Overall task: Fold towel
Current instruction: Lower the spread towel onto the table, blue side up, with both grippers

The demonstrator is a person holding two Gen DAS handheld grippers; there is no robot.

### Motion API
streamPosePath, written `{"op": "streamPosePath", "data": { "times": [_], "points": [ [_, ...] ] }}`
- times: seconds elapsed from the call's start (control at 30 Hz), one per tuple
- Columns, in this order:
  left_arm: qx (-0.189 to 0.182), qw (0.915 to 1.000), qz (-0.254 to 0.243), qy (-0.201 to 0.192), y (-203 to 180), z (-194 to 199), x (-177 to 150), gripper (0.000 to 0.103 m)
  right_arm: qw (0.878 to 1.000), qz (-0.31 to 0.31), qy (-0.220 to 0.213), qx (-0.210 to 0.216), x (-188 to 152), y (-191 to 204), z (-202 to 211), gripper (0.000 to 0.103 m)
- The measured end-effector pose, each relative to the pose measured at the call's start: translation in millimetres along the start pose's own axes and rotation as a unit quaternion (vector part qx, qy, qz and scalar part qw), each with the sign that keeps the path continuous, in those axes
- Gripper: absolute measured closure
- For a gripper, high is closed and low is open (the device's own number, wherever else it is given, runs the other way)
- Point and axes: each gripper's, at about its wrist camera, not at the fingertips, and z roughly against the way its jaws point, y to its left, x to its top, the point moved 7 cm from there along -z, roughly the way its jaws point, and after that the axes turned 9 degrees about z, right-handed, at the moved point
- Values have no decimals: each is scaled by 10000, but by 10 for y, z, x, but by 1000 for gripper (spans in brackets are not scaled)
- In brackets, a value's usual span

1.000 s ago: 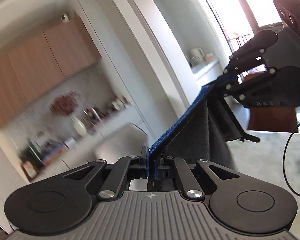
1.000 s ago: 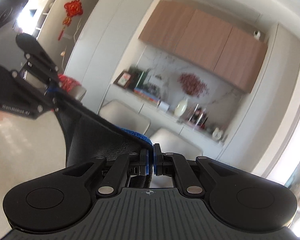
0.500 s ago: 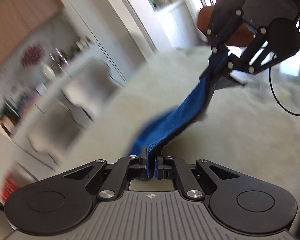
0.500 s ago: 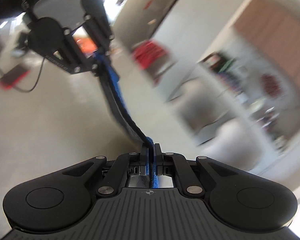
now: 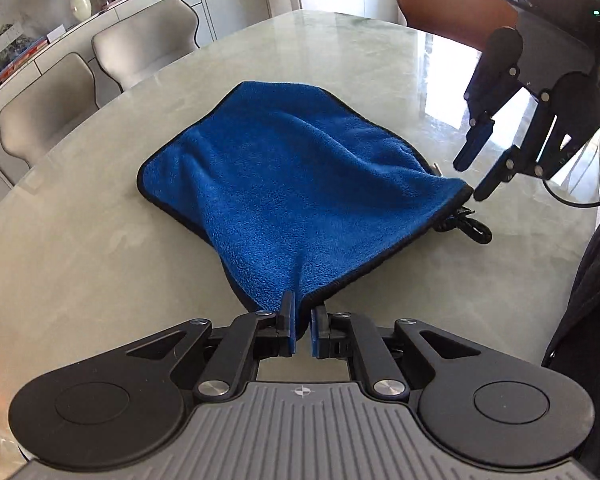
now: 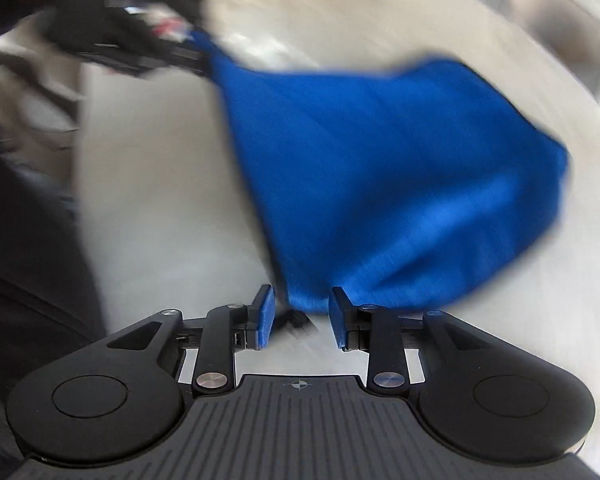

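Observation:
A blue towel point(image 5: 292, 176) with a dark border lies spread on the pale stone table point(image 5: 80, 272). Its near corner rises into my left gripper point(image 5: 302, 330), whose fingers stand a little apart around it. My right gripper point(image 5: 472, 180) hangs open and empty just beyond the towel's right corner, above the table. In the blurred right wrist view the towel point(image 6: 380, 184) lies ahead of my open right gripper point(image 6: 302, 322), and the left gripper point(image 6: 196, 56) shows at the towel's far corner.
A black hanging loop point(image 5: 470, 228) sticks out at the towel's right corner. Grey chairs point(image 5: 48, 108) stand along the table's far left side and a brown chair point(image 5: 452, 8) at the far right. A sideboard point(image 5: 80, 4) with a vase lines the wall.
Both grippers swung down from holding the towel up in the air. The towel now lies on the table. The right gripper has opened and let go; the left jaws have parted slightly.

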Motion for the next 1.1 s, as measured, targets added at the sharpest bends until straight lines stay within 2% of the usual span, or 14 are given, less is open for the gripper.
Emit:
{"op": "streamPosePath", "data": {
  "times": [0.1,0.17,0.3,0.43,0.77,0.83,0.9,0.97,1.0,1.03,1.1],
  "points": [
    [-17,10000,-18,-14,30,-12,-18,97,9987,-503,46,58,-108,-37,-51,71],
    [-45,10000,-36,-9,34,-26,-9,97,9985,-517,112,145,-136,50,-119,71],
    [-109,9998,-136,0,1,-21,12,96,9995,-199,22,-254,-88,283,-233,70],
    [-174,9996,-223,-6,-3,-36,36,95,9971,-330,-143,-670,38,313,-292,61],
    [-284,9991,-325,54,-34,-101,-12,94,9911,-1090,-122,-749,57,322,-296,57],
    [-303,9990,-319,70,-34,-115,-29,94,9895,-1146,-82,-872,68,308,-318,51],
    [-310,9990,-319,86,-32,-123,-47,94,9881,-1155,-46,-1016,69,304,-347,51],
    [-314,9990,-309,101,-27,-135,-57,94,9875,-1144,-62,-1080,66,313,-365,55],
    [-324,9990,-294,109,-24,-146,-60,94,9870,-1238,-74,-1020,63,302,-373,62],
    [-337,9989,-291,113,-25,-155,-62,94,9858,-1357,-101,-979,58,276,-371,76],
    [-383,9987,-300,120,-41,-171,-68,94,9836,-1513,-98,-980,39,210,-358,93]
  ]
}}
